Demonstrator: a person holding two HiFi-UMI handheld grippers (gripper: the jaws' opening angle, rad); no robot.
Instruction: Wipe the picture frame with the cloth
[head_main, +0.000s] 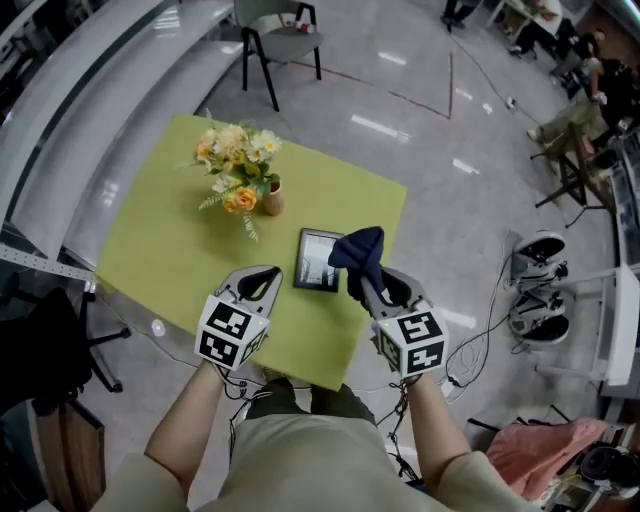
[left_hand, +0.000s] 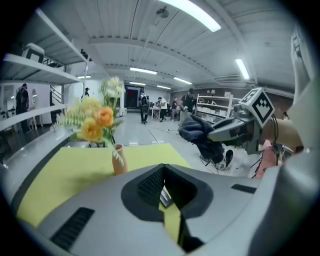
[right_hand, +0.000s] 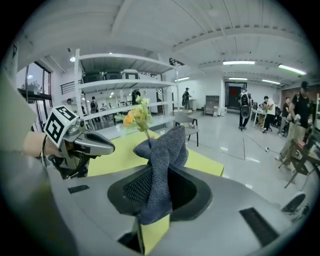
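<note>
Head view shows the picture frame (head_main: 318, 260) lying flat on the green table (head_main: 170, 220), between your grippers. Your right gripper (head_main: 360, 288) pinches the cloth (head_main: 360, 252) up over its edge, ready to rub. Your left gripper (head_main: 264, 280) is squeezed closed on nothing, maybe waiting to steady the frame.

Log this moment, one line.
left gripper: shut, empty | right gripper: shut on cloth, held up | picture frame: flat on table | wipe: not started
</note>
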